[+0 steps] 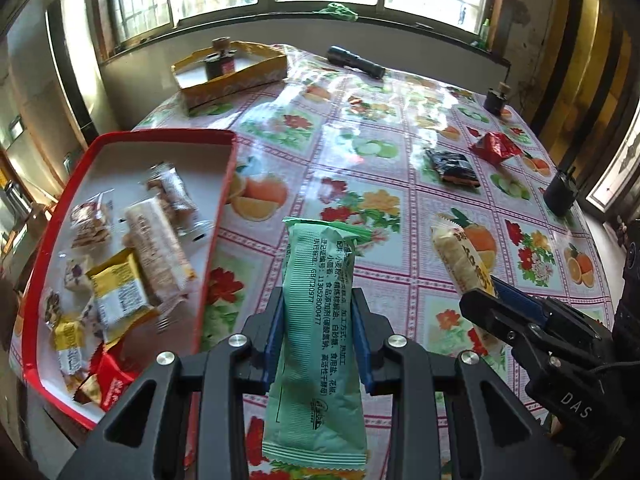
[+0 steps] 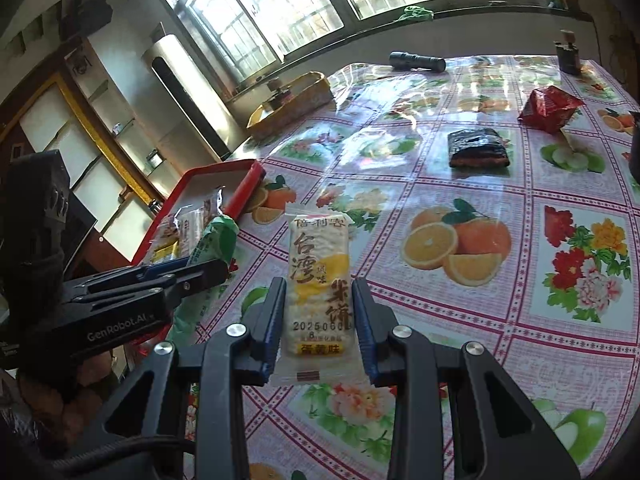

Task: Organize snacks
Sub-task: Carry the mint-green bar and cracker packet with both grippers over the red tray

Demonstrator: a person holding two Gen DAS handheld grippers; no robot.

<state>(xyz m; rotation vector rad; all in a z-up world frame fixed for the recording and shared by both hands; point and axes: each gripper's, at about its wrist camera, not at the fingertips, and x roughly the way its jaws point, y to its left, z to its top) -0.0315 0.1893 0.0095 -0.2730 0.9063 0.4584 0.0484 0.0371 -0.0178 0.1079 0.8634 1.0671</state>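
Left gripper (image 1: 318,312): both blue-padded fingers pressed against the sides of a green snack packet (image 1: 318,340), which stands lengthwise between them, lifted off the table, printed back facing the camera. Right gripper (image 2: 319,312): clamped the same way on a white-and-yellow rice cracker packet (image 2: 320,284), label side up, also held above the cloth. In the left view the right gripper (image 1: 486,294) sits just beside the left one, to its right, cracker packet (image 1: 460,260) sticking forward from it.

Red tray (image 1: 224,208) lies at the table's left edge, just left of the green packet. Inside: a loose heap of wrapped snacks (image 1: 132,264), yellow, clear and red wrappers, some overlapping.

Still out on the floral tablecloth (image 2: 520,320), well apart from the tray: a black packet (image 2: 478,148) and a crumpled red packet (image 2: 550,108), near each other on the far right.

Further back: yellow cardboard box (image 1: 236,74) near the window, black flashlight (image 1: 356,62) beside it.
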